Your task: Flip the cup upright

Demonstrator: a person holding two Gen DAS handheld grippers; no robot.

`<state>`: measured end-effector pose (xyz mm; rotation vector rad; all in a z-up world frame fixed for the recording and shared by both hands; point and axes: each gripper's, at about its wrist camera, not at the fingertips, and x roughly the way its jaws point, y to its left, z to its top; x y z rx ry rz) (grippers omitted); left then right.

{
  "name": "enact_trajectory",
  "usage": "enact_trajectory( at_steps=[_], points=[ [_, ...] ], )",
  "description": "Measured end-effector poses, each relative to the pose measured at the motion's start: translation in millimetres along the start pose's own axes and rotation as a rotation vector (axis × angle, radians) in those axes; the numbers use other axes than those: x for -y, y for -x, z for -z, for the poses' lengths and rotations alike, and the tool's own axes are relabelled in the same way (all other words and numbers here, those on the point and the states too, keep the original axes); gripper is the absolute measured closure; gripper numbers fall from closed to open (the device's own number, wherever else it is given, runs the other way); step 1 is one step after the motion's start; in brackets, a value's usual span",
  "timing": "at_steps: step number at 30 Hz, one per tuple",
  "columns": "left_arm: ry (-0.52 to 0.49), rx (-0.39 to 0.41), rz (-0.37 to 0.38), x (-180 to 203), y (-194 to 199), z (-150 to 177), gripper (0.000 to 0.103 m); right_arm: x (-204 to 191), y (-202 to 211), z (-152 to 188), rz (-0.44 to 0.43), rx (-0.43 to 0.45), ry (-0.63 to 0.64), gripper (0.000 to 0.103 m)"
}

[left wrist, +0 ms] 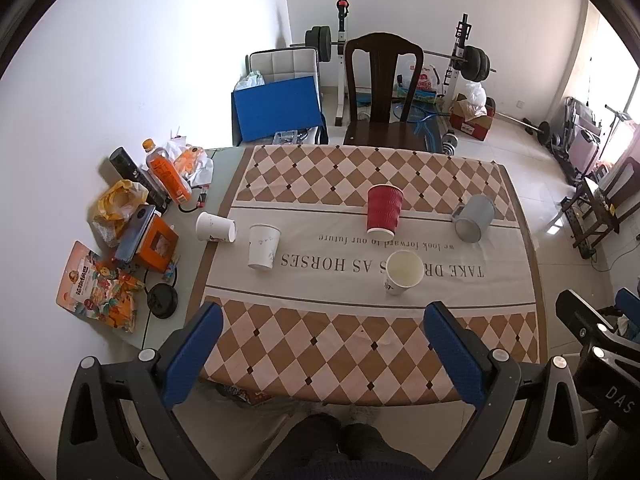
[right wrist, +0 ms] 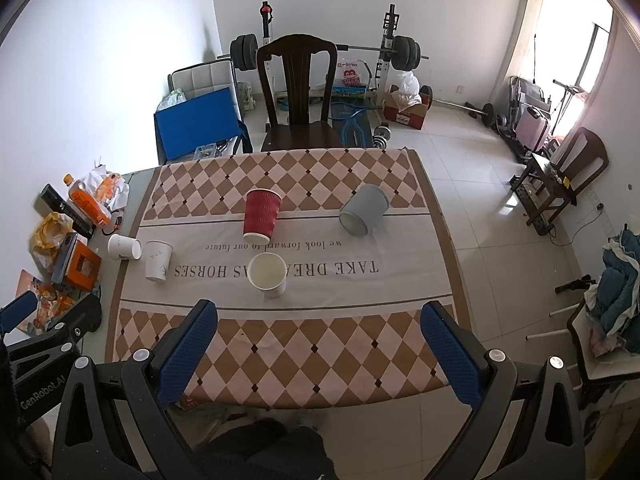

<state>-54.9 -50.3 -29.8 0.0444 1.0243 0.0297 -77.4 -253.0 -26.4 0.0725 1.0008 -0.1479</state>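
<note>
Several cups sit on the checkered tablecloth [left wrist: 320,344]. A red ribbed cup [left wrist: 383,210] [right wrist: 261,216] stands upside down mid-table. A grey cup [left wrist: 474,218] [right wrist: 364,210] lies on its side at the right, mouth toward me. One white cup [left wrist: 403,272] [right wrist: 268,274] stands upright in front. Another white cup [left wrist: 263,247] [right wrist: 157,261] stands on the left, and a third [left wrist: 215,227] [right wrist: 125,247] lies on its side beyond the cloth's left edge. My left gripper [left wrist: 320,324] and right gripper [right wrist: 318,322] are open and empty above the table's near edge.
Clutter fills the table's left strip: an orange bottle [left wrist: 166,174], an orange box [left wrist: 158,248], snack packets [left wrist: 98,292], a yellow bag [left wrist: 116,200]. A dark wooden chair [left wrist: 382,96] stands at the far edge. Weights and a rack [right wrist: 384,56] stand behind.
</note>
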Motion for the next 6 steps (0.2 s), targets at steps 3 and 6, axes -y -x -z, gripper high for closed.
enact_trajectory(
  at_steps=[3,6],
  points=[
    [-0.001,0.001,-0.001,-0.2,0.0,0.2,0.001,-0.1,0.1,-0.4,-0.001,-0.002,-0.001,0.0],
    [-0.002,-0.001,0.001,-0.6,-0.1,0.4,0.001,-0.2,0.5,-0.4,0.0,0.0,0.001,0.0]
  ],
)
